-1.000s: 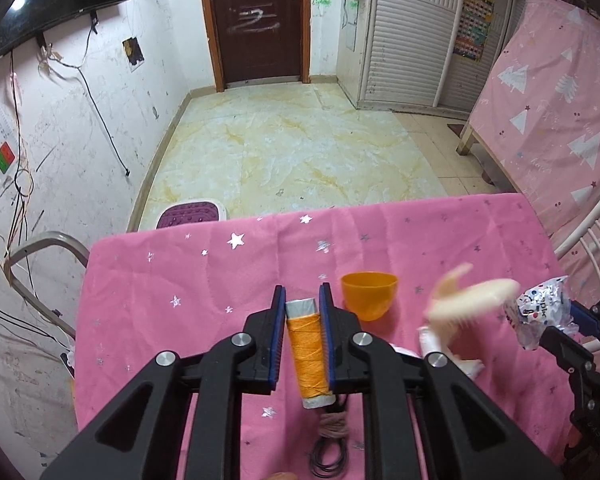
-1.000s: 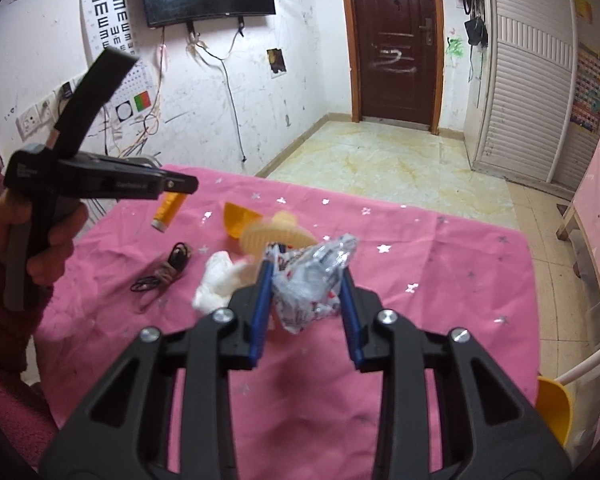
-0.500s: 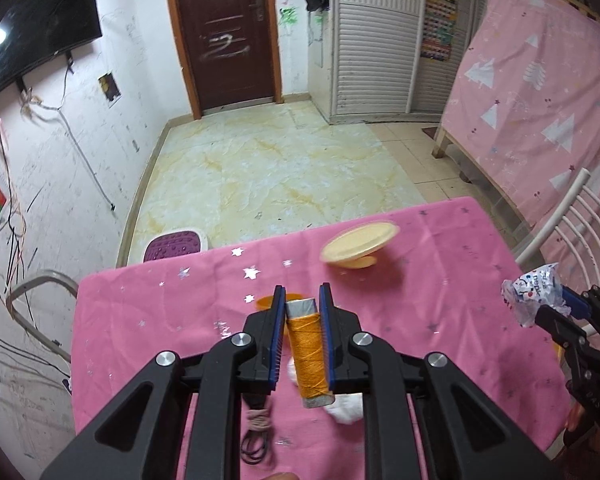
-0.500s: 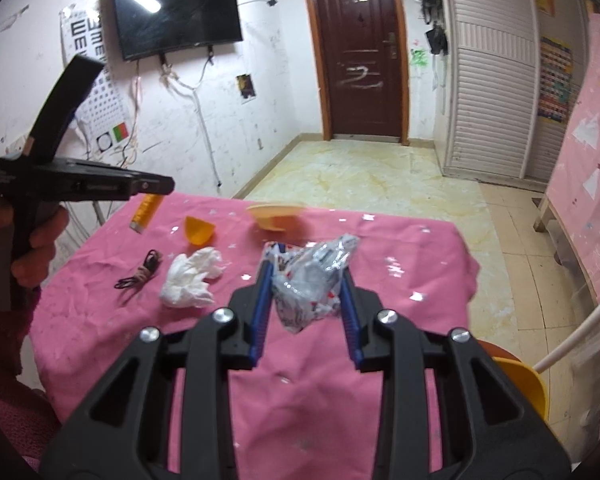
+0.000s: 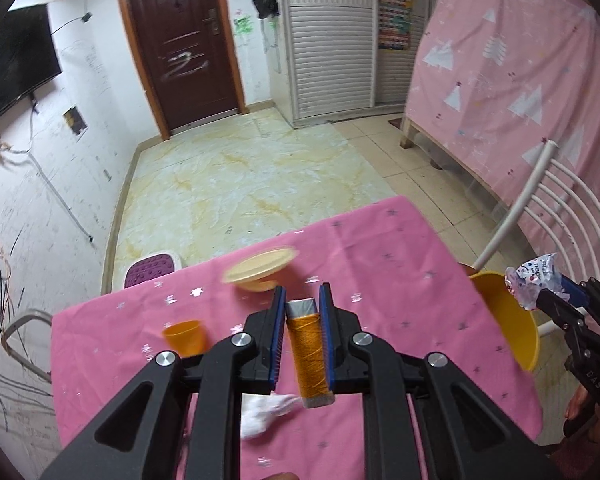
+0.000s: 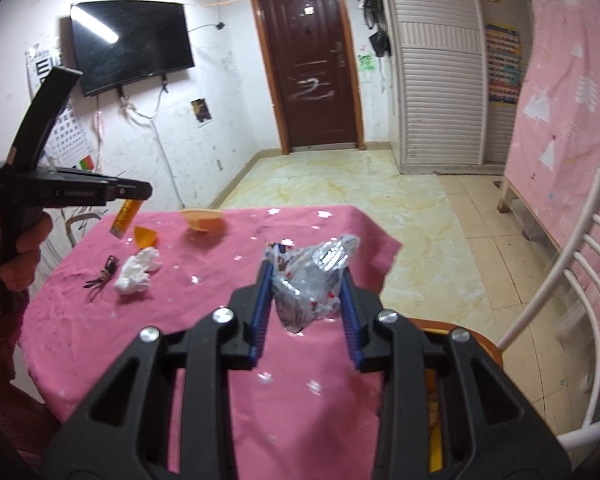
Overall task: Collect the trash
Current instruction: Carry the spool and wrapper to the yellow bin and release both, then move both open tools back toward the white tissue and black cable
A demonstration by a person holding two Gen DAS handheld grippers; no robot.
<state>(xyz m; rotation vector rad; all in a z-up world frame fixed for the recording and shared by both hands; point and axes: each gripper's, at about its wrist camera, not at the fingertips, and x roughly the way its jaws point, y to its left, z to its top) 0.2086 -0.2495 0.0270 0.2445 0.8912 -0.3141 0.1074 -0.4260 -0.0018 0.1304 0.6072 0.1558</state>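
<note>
- The right gripper (image 6: 306, 294) is closed on a crumpled foil wrapper (image 6: 312, 280), which bulges out past the fingertips and hangs clear of the pink table (image 6: 204, 288).
- The yellow bin (image 5: 508, 316) stands just off the table's right edge, beside the white chair (image 5: 540, 200). In the left wrist view the wrapper (image 5: 534, 284) sits over the bin's rim, on the side away from the table.
- In the right wrist view only a strip of the bin (image 6: 432, 392) shows under the right gripper, so the drop looks close to lined up; I judge a plain release would land the wrapper inside.
- The left gripper (image 5: 302, 332) clamps a spool of orange thread (image 5: 308, 344), its long axis running along the fingers, tip pointing away from the camera. It hangs above the table's middle, well apart from the bin, so the right hand is the nearer one.
- Left on the table: a white tissue (image 6: 138, 272), a dark cord (image 6: 102, 280), a small orange cup (image 5: 185, 336) and a cream bowl (image 5: 260, 268), all on the side away from the bin.
</note>
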